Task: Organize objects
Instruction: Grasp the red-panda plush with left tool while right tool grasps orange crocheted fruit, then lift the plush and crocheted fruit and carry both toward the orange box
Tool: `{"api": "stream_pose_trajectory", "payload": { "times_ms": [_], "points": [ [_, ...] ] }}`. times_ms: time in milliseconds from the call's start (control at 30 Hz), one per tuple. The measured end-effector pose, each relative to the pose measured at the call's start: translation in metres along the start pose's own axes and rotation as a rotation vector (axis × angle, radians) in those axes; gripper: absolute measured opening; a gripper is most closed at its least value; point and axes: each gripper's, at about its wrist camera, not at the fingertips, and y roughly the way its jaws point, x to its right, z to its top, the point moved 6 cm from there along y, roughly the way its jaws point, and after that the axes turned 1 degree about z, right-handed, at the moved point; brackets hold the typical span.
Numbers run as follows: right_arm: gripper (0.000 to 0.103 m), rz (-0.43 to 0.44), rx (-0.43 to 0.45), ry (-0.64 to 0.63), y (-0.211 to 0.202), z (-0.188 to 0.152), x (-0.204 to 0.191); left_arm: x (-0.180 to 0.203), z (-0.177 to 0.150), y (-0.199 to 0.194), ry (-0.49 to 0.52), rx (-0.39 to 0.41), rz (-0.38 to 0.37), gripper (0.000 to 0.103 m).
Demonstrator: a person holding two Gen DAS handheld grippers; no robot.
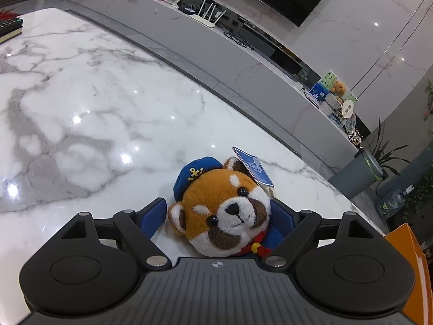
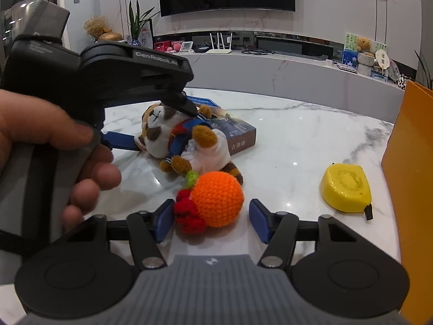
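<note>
Right gripper (image 2: 211,220): I see its blue pads either side of the orange crocheted ball with red and green knots (image 2: 215,199). The near-side pad touches the red knots; the far-side pad stands just clear of the orange yarn. No grip yet.
Left gripper (image 1: 219,215): I see its fingers spread wide around the head of the brown-and-white plush animal in a blue sailor cap (image 1: 224,211). The left pad is clear of the ear; the right pad is largely hidden behind the cheek, so I cannot tell contact there.
Left hand (image 2: 54,149): in the right wrist view it wraps the black handle, fingers curled, gripper angled down onto the plush.
Plush position: lying on its back on the white marble table (image 1: 81,108), its head toward the left gripper, its upper body against the dark book with a brown spine (image 2: 240,135).
Hidden parts: plush body below the scarf is cut off in the left wrist view; the blue tag (image 1: 254,169) print is unreadable.
Yellow tape measure (image 2: 346,188): on the table, well apart from the ball.
Orange upright panel (image 2: 408,189): cut off at the frame edge.
</note>
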Motion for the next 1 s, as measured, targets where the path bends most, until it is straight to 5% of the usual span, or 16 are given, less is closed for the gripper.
{"api": "stream_pose_trajectory", "payload": {
  "times_ms": [133,300,1000],
  "points": [
    [0.058,-0.004,0.005,0.001,0.001,0.0,0.001,0.001,0.001,0.001,-0.004,-0.012,0.009,0.097],
    [0.053,-0.006,0.013,-0.009,-0.004,-0.004,0.003,0.001,-0.002,-0.004,0.014,-0.014,-0.022,0.08],
    [0.052,0.005,-0.023,0.038,-0.04,-0.025,0.011,-0.023,-0.042,-0.069,0.056,-0.048,-0.03,0.075]
  ]
}}
